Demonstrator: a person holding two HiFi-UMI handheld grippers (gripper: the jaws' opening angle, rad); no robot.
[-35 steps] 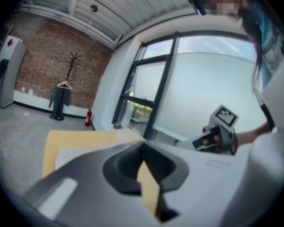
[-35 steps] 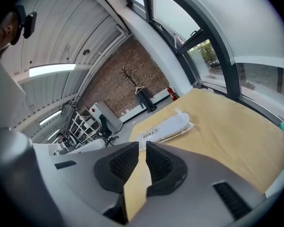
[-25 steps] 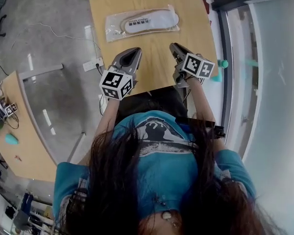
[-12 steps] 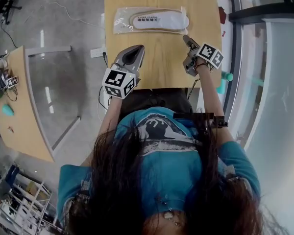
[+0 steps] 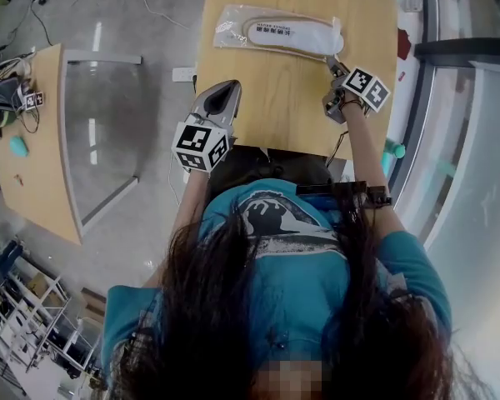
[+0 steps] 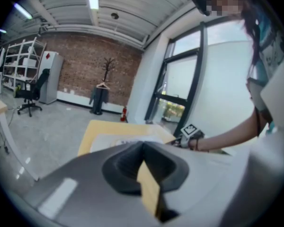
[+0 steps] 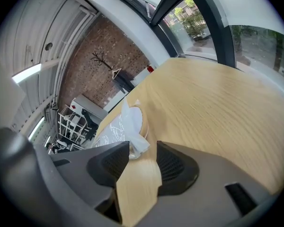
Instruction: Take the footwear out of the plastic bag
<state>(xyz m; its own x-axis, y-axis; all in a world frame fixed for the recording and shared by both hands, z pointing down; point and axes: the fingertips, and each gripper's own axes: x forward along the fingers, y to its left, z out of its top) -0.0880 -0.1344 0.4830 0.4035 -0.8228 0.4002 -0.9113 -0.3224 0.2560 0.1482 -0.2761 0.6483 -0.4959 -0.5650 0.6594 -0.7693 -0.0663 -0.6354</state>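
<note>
A person in a teal T-shirt (image 5: 275, 240), long dark hair falling forward, works at a light wooden table (image 5: 267, 107) with a hand-held gripper in each hand. The left gripper (image 5: 224, 89), its marker cube (image 5: 199, 145) nearest the body, hangs over the table's near left corner. Its jaws are pressed together with nothing between them.

The right gripper (image 5: 331, 63) reaches farther, over the right half of the tabletop, and is angled downward. Its jaws have just been opening and stand partly apart (a middling gap, not a wide one). Bare wood shows through the gap, and the crumpled end of a clear plastic bag (image 5: 233, 32) lies at the mouth between the tips. The pads do not press on it.

The bag lies flat across the far part of the table, its long side running left to right. The slipper (image 5: 293, 33), white with a tan edge and a printed label, is inside the bag, one end close to the right gripper's tips.

Off to the left, across grey floor, a second table (image 5: 33, 173) carries cables and a small teal object (image 5: 18, 146). In the left gripper view, a brick wall (image 6: 80, 65), a coat stand (image 6: 103, 86) and an office chair (image 6: 29, 96) stand at the room's far end.
</note>
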